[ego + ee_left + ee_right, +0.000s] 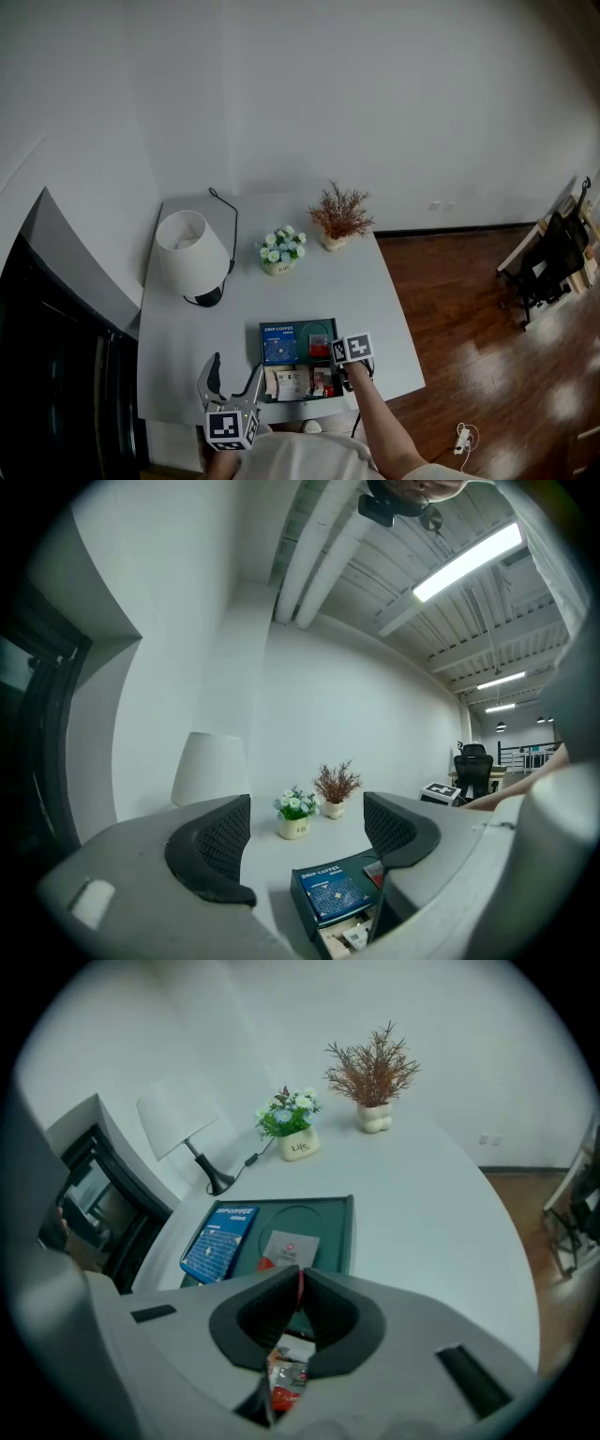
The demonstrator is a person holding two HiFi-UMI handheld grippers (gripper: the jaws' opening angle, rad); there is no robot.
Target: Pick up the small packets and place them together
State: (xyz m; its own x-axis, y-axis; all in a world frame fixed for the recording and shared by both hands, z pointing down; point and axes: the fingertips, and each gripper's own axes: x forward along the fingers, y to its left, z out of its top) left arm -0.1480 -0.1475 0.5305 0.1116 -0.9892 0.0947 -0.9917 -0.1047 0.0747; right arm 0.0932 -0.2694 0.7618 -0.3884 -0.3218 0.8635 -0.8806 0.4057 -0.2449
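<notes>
A dark green tray (pixel 321 323) lies near the table's front edge and holds a blue drip-coffee box (pixel 279 344) and several small packets (pixel 292 382). My right gripper (pixel 349 373) hangs over the tray's right part, pointing steeply down. In the right gripper view its jaws (pixel 299 1283) are shut on the thin edge of a red packet (pixel 285 1378), which hangs behind the pads. A white packet with a red corner (pixel 286 1249) lies flat in the tray (pixel 339 1232) beside the blue box (pixel 221 1241). My left gripper (pixel 234 373) stays open left of the tray, nothing between its pads (pixel 217 847).
A white lamp (pixel 192 248) stands at the back left with its cord trailing behind. A pot of white and blue flowers (pixel 280 250) and a dried plant in a vase (pixel 339 217) stand at the back. Wood floor (pixel 469 328) lies past the right table edge.
</notes>
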